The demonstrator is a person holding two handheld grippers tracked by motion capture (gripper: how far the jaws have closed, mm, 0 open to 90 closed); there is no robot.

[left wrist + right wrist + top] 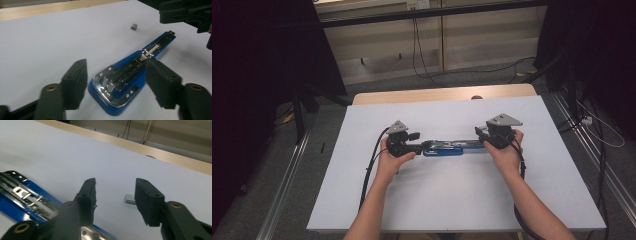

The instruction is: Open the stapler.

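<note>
a: notes. blue stapler (pixel 444 146) lies flat near the middle of the white table (pixel 452 200), swung open so the metal staple channel (pixel 136 66) faces up. it sits between the two grippers.

b: tongs?

a: left gripper (pixel 116 80) has its jaws apart, straddling the chromed hinge end of the stapler. one pad looks close against the blue side, the other stands off it, so i read it as not clamping. right gripper (pixel 115 200) also has its jaws parted with nothing between them; a small block of staples (pixel 130 198) lies on the table just beyond the tips.

b: how far along, would you say?

a: my guess is reloading. opening the stapler looks done. the staple block lies loose on the white surface, apart from the stapler, so picking it up, seating it in the channel and closing the stapler all seem left.

b: anything you can't settle?

a: several. from the high view the hands cover both grippers' jaws, so the gap shows from the gripper views alone. whether the channel already has staples in it i cannot tell; it's glare and dark metal. the stapler's near end is cut off at the bottom of the left gripper view, and the right gripper view catches just a strip of it at the left edge. the staple block is partly behind the right gripper's pad.
</note>
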